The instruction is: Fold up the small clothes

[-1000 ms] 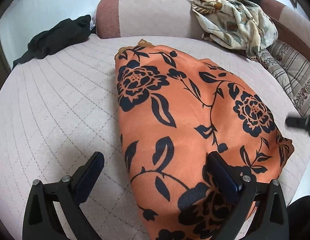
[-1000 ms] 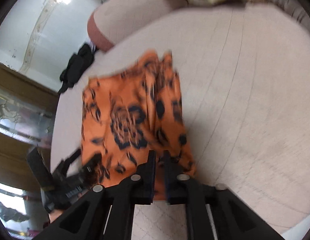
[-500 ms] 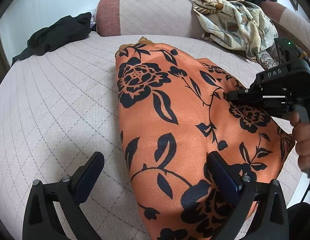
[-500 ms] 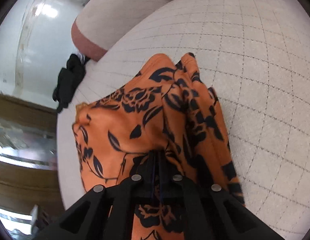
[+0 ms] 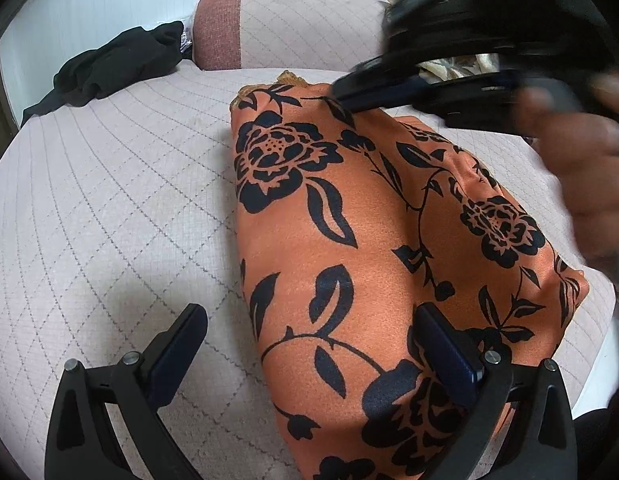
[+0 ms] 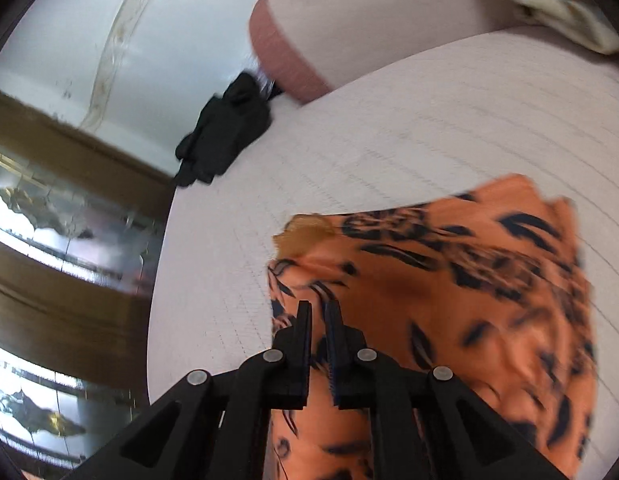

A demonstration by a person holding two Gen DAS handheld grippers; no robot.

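An orange garment with black flowers lies folded on the pale quilted sofa seat. My left gripper is open and hovers low over the garment's near end, its right finger over the cloth and its left finger over bare seat. My right gripper reaches in from the upper right to the garment's far edge. In the right wrist view the garment is blurred, and my right gripper has its jaws almost together just above the cloth's edge; no cloth shows between them.
A black garment lies at the seat's back left, also in the right wrist view. A bolster cushion runs along the back. A cream patterned cloth lies behind my right gripper. The seat's front edge is at right.
My right gripper has swung from the garment's right side to its far edge. The garment and my left gripper have stayed in place.
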